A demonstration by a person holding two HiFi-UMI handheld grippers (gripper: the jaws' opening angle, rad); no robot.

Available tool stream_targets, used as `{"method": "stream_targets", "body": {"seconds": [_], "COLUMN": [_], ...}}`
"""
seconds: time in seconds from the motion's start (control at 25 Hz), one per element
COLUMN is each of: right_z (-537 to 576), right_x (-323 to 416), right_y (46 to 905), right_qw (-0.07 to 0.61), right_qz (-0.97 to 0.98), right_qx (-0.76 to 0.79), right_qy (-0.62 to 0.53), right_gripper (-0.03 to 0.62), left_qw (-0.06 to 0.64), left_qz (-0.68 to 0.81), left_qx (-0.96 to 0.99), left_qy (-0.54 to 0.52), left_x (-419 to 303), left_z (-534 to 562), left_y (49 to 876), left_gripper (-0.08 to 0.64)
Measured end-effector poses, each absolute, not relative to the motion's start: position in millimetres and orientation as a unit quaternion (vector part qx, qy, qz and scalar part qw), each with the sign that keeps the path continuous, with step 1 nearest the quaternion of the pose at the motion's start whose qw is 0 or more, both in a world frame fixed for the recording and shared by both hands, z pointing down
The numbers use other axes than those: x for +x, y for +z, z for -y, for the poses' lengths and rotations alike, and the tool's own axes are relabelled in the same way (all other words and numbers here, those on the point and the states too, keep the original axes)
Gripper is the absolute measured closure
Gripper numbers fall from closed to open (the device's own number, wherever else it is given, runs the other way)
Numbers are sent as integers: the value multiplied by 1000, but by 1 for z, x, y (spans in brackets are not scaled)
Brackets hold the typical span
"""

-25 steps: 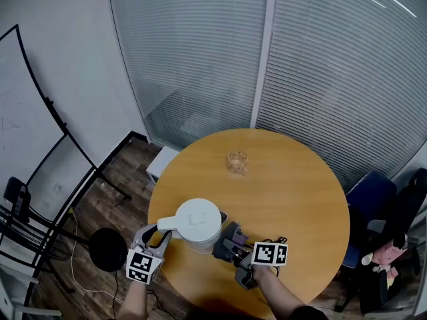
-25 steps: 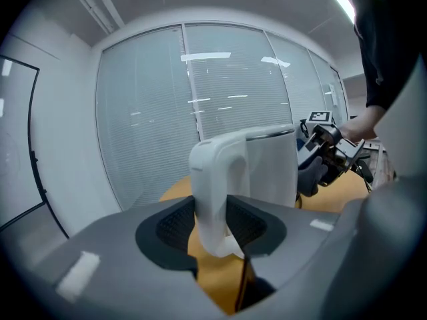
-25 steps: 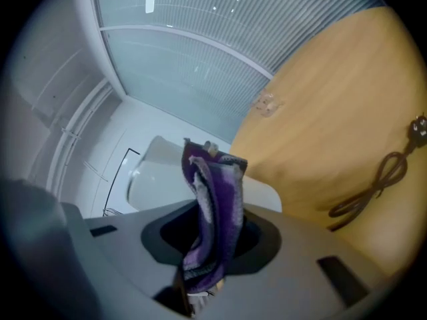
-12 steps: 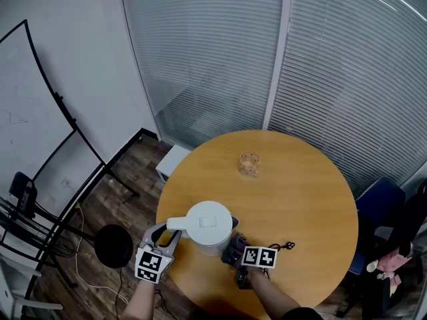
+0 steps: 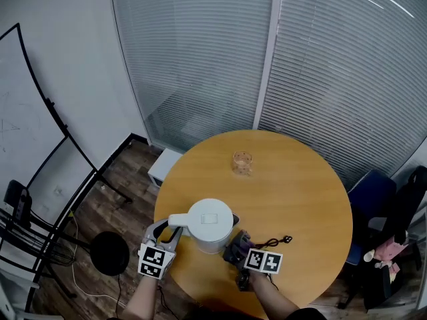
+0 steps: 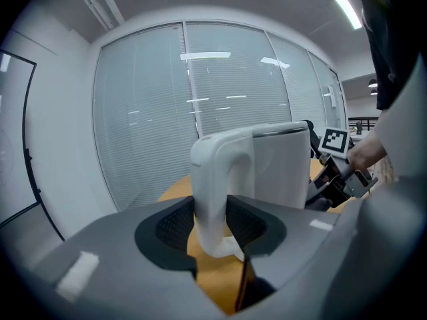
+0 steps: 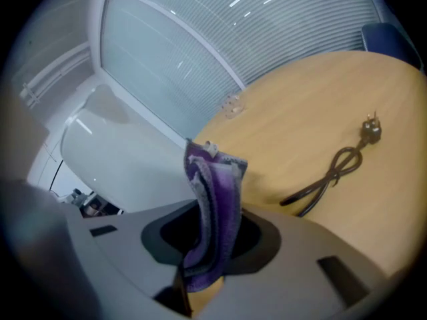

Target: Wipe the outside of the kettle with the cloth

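Observation:
A white kettle (image 5: pixel 211 224) stands near the front edge of the round wooden table (image 5: pixel 300 192). My left gripper (image 5: pixel 169 232) is shut on the kettle's handle (image 6: pixel 215 192), which fills the gap between the dark pads in the left gripper view; the kettle body (image 6: pixel 283 169) rises just beyond. My right gripper (image 5: pixel 235 247) is at the kettle's right side, shut on a folded purple cloth (image 7: pixel 215 199). The cloth (image 5: pixel 233 251) stands up between the jaws right beside the white kettle wall (image 7: pixel 127 172); whether it touches the wall I cannot tell.
A black power cable (image 7: pixel 333 169) with a plug lies on the table right of the kettle, with its far end (image 5: pixel 275 241) by my right gripper. A small glass (image 5: pixel 241 162) stands further back. Blinds and a glass wall stand behind; chairs (image 5: pixel 370 199) are at right.
My right gripper with the cloth has sunk lower along the kettle's right side and tilted downward. The left gripper keeps its hold on the handle. The head camera has shifted slightly.

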State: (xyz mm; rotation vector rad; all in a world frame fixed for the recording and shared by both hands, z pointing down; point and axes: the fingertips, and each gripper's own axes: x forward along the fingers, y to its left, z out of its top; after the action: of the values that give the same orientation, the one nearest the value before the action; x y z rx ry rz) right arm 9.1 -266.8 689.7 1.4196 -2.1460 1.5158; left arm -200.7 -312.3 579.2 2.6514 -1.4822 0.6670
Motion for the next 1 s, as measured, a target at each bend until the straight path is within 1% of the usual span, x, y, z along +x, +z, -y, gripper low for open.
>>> {"method": "stream_targets", "body": {"seconds": [0.16,0.36,0.56,0.72,0.84,0.96,1.0], "right_z": [253,231,207,190,182,170,165], "right_x": [12,12,17,19,20,29,32], "right_y": [647,593,562,547,541,535,532], "right_qw": [35,-7,-36,-29,-8,8,12], "right_qz": [733,752,761,778,794,806,810], "right_qx": [496,523,528,520,512,504,501], "right_qy": [465,401,375,353,329,311,306], "right_gripper": [495,495,495,495,495,496,495], "left_qw": [18,39,50,53,59,67,67], "left_qz": [466,463,472,484,500,510,511], "left_qx": [860,866,865,861,854,848,847], "left_qy": [209,187,165,147,133,128,127], "left_x": [-200,-206,-212,-211,-209,-196,-190], "left_z": [314,309,290,265,246,221,211], "left_y": [581,581,576,564,556,551,549], "left_gripper": [407,399,397,397,398,404,417]}}
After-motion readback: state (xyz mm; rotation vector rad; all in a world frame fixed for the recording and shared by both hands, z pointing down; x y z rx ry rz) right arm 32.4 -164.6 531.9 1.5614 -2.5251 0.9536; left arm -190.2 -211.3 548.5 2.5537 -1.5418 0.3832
